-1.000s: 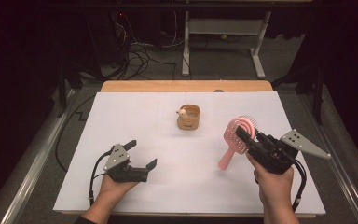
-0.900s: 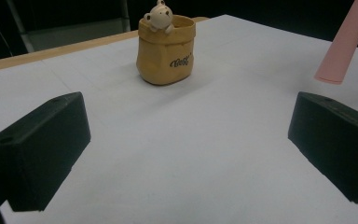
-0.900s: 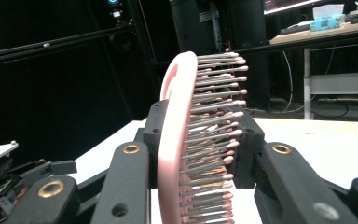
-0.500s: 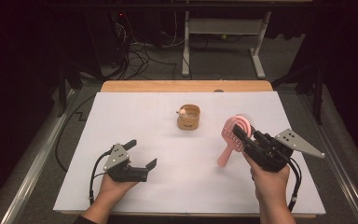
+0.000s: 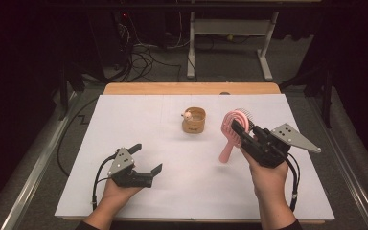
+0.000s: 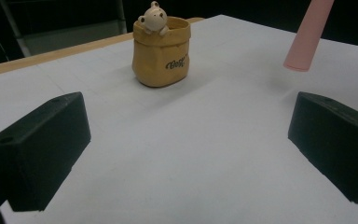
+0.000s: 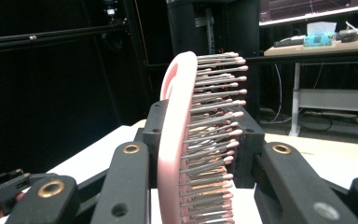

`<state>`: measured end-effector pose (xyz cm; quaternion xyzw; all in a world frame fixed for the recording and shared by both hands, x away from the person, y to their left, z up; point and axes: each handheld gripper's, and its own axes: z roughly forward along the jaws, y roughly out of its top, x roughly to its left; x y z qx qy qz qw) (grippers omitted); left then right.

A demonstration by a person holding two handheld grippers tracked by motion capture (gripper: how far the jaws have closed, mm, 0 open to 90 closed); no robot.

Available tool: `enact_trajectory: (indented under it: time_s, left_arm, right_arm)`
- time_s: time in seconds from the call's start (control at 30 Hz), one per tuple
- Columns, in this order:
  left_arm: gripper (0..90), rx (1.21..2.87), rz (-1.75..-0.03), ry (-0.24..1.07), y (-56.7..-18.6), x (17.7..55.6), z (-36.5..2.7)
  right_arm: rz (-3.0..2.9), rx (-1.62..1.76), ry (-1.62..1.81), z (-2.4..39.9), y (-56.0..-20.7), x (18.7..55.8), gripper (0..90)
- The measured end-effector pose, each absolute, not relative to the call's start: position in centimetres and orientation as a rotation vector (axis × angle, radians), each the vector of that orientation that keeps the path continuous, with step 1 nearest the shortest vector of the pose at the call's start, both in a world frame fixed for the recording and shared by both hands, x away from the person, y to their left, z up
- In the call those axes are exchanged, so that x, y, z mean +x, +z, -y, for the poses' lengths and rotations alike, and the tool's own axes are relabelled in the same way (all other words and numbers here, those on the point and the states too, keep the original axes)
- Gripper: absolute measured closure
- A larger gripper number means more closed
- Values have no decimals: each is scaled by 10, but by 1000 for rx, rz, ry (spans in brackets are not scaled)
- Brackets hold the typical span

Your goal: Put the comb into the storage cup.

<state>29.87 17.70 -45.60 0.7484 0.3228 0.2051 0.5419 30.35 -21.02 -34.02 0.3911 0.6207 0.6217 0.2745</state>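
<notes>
At the right of the high view, the right gripper (image 5: 243, 135) is clamped on the head of a pink hairbrush (image 5: 233, 132), which hangs lifted off the white table cover (image 5: 182, 177), handle slanting down toward the lower left and bristles facing the upper right. In the right gripper view the brush head (image 7: 186, 140) stands upright, squeezed between the two black jaws. At the lower left of the high view, the left gripper (image 5: 146, 159) rests low on the cover, jaws spread wide with nothing between them. Between the two, toward the frame's centre, stands a small tan bear pot (image 5: 193, 120), just left of the brush.
</notes>
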Motion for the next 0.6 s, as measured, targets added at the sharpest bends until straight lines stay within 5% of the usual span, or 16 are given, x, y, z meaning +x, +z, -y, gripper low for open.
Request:
enact_trajectory:
  time_s: [0.6]
  left_arm:
    - [0, 1775, -764, 477, -456, 298, -178]
  right_arm:
    - [-1637, 1032, 1665, 197, -330, 323, 668]
